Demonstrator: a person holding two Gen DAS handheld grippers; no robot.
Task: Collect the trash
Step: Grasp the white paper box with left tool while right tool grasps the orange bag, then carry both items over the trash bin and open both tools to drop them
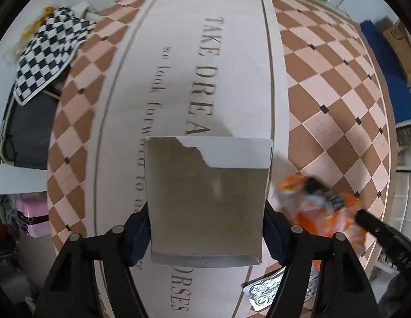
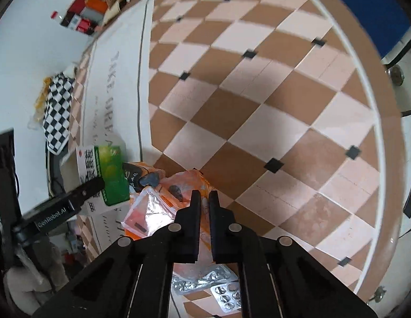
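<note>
Seen from above in the left wrist view, an opened carton (image 1: 205, 198) with a grey inside and a torn flap stands on the table between my left gripper's (image 1: 206, 238) pads, which press on its two sides. The right wrist view shows the same carton (image 2: 110, 175) with green and white faces, and a left finger (image 2: 83, 190) against it. My right gripper (image 2: 204, 194) is shut, its tips pinching a crumpled orange plastic wrapper (image 2: 184, 182) beside the carton. The wrapper (image 1: 319, 206) looks blurred in the left wrist view, with the right gripper's finger (image 1: 377, 225) at it.
Silver blister packs (image 2: 202, 278) lie under the right gripper, at the near edge of the checked tablecloth (image 1: 324, 106). A black-and-white checkered cloth (image 1: 46, 53) hangs at the left edge. Boxes and bottles (image 2: 94, 8) crowd the far end. A blue object (image 1: 385, 66) and a cardboard box (image 1: 401, 50) sit beyond the right edge.
</note>
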